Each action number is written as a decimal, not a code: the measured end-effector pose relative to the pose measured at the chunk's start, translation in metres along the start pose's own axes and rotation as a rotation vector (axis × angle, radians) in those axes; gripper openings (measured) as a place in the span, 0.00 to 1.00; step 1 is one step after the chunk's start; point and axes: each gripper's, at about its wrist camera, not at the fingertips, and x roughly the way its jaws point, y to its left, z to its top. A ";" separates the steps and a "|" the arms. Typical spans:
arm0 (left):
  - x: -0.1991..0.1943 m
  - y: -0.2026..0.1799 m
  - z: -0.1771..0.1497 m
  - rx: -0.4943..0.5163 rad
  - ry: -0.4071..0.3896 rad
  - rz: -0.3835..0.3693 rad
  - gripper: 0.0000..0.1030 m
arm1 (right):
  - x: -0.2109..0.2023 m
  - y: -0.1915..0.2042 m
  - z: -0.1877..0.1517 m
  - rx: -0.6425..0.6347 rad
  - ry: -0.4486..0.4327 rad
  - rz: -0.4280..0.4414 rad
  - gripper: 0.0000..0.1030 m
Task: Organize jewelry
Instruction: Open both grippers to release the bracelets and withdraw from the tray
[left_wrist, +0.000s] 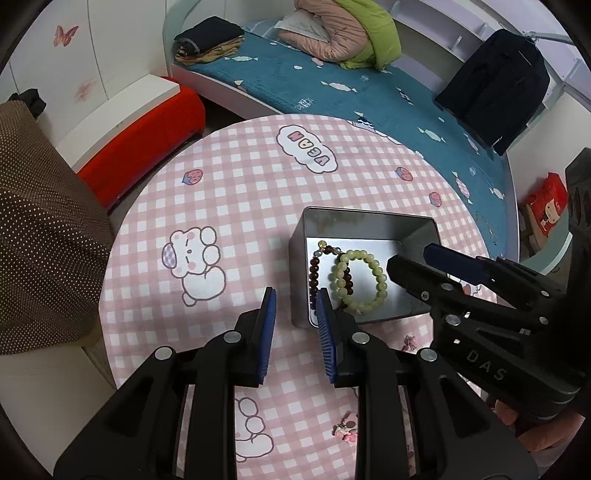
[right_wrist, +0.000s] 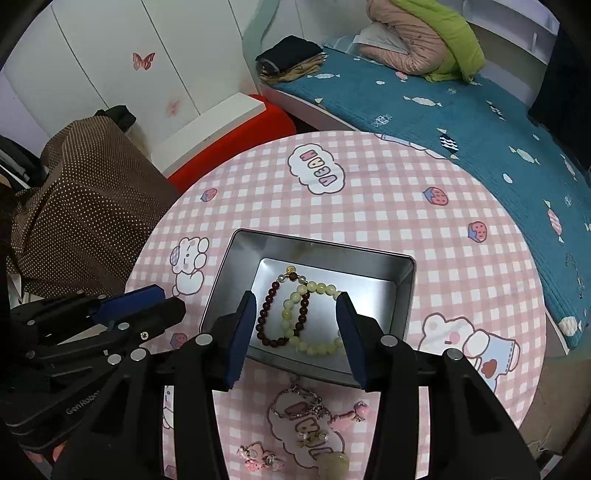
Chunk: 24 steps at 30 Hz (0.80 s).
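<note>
A silver metal tin (left_wrist: 369, 221) (right_wrist: 369, 266) stands on the pink checked tablecloth. In it lie a pale green bead bracelet (left_wrist: 364, 280) (right_wrist: 314, 343) and a dark red bead bracelet (left_wrist: 314, 291) (right_wrist: 267, 314), overlapping. My left gripper (left_wrist: 295, 301) is open and empty at the tin's near left corner. My right gripper (right_wrist: 297, 306) is open and empty, hovering over the tin's near side above the bracelets. A silver chain bracelet (right_wrist: 299, 406), pink charms (right_wrist: 351, 415) (left_wrist: 347, 428), a pink bear earring (right_wrist: 258, 456) and a pale pendant (right_wrist: 334, 465) lie on the cloth in front of the tin.
A blue bed (left_wrist: 332, 81) with folded clothes and a quilt runs behind the table. A red bench (left_wrist: 140, 136) and a brown dotted cloth (left_wrist: 40, 229) stand at the left. The right gripper's body (left_wrist: 480, 295) crosses the left wrist view.
</note>
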 end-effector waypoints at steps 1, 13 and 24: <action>0.000 -0.002 -0.001 0.004 0.004 0.001 0.23 | -0.002 -0.001 -0.001 0.002 -0.001 0.000 0.41; -0.014 -0.017 -0.020 0.021 -0.016 0.013 0.49 | -0.033 -0.012 -0.025 0.015 -0.033 -0.026 0.53; -0.011 -0.025 -0.070 0.023 0.044 0.023 0.68 | -0.042 -0.025 -0.069 0.028 -0.006 -0.068 0.78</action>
